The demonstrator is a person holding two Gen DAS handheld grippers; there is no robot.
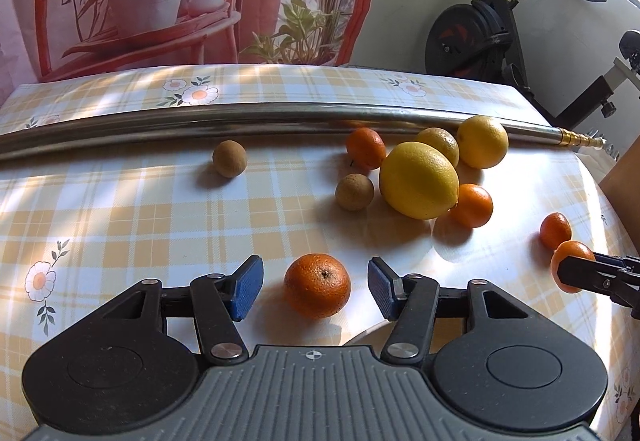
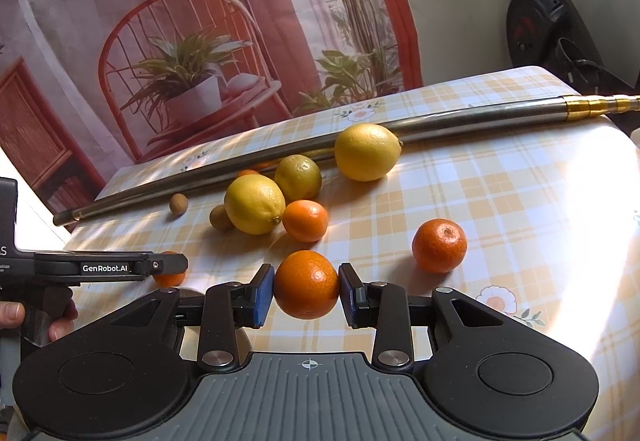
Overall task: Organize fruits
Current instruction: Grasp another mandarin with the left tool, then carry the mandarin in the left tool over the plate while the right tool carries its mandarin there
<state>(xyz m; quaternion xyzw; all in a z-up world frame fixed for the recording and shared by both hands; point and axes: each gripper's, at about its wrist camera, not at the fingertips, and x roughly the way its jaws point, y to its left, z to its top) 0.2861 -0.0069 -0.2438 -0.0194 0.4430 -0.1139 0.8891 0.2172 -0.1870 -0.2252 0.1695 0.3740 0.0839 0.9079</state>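
Dimpled orange rind meets my right gripper [image 2: 307, 291]; its blue ribbed pads [image 2: 262, 293] clamp a round mandarin [image 2: 307, 284] at lower centre of the right wrist view, on the glossy plaid tablecloth [image 2: 500, 201]. Smooth yellow lemons [image 2: 254, 204] cluster mid-frame before a curved steel pole [image 2: 440, 125]; my left gripper [image 1: 316, 287] stands wide apart around a pitted tangerine [image 1: 317, 285], pads clear of it, low in the left wrist view.

A: What lies on the tabletop [image 1: 120, 209]?
B: A pole [image 1: 240, 119] runs across the back. Before it, three lemons [image 1: 418, 179] cluster right of centre, mandarins [image 1: 472, 205] beside them.
A: And left?
B: One longan [image 1: 229, 158], alone.
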